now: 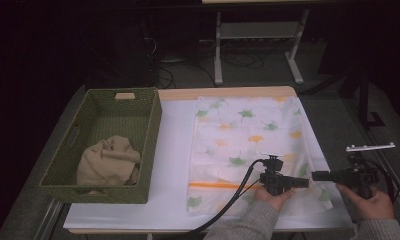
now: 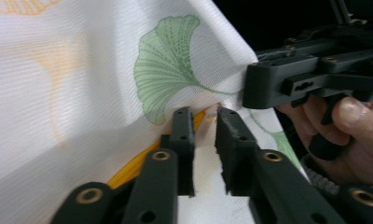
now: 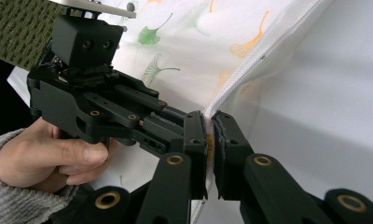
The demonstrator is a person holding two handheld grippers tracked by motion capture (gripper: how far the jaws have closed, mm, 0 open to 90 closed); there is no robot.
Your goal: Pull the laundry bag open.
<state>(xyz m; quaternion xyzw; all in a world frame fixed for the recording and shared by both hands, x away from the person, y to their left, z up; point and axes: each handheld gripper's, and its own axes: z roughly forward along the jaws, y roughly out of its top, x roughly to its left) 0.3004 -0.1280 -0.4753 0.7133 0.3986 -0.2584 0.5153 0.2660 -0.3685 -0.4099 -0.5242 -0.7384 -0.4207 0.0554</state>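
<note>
Fingers (image 3: 196, 140) of the right gripper (image 3: 210, 140) pinch the pillowcase (image 1: 248, 130) edge — the left gripper (image 2: 205, 140) stands slightly parted, cloth between its pads.

Both meet at the near right corner of the leaf-print pillowcase, spread on the white table (image 1: 173, 150); farther left, a green basket (image 1: 138, 97) holds beige cloth (image 1: 108, 160).

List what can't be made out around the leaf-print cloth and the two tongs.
- Right tongs: shut on the leaf-print cloth; the jaws cover the pinched hem.
- Left tongs: jaws apart over the cloth; contact with it is unclear in the left gripper view.
- Beige cloth in the green basket: its underside is hidden by the basket walls, high view.
</note>
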